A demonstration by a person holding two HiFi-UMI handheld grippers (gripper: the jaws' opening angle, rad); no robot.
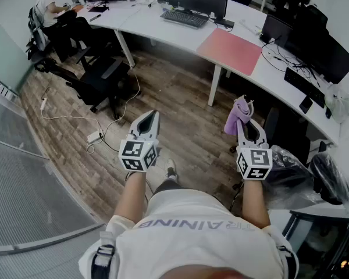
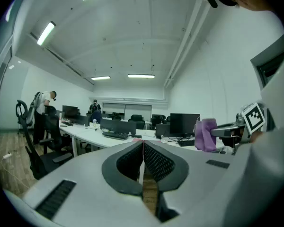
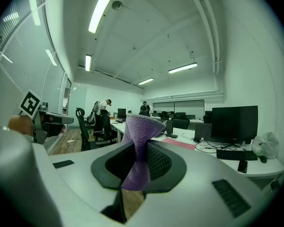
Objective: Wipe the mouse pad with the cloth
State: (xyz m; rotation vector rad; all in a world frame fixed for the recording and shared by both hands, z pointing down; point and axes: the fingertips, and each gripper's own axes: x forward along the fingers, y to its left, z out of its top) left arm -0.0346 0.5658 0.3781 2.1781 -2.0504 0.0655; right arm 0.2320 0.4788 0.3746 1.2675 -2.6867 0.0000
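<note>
Pink mouse pad point(image 1: 230, 51) flat on the curved white desk point(image 1: 163, 31), at one o'clock in the head view. Purple cloth point(image 1: 235, 121) pinched in the right gripper point(image 1: 245, 110), over wood floor point(image 1: 180, 97), well apart from the mouse pad. Left gripper point(image 1: 153, 116) at nine o'clock of it, pressed together, empty.

From the head camera I look steeply down from above on the left gripper point(image 1: 152, 116), the right gripper point(image 1: 244, 112) and the curved table point(image 1: 151, 25), while each gripper's camera sits close behind its jaws, facing level toward that same table.
</note>
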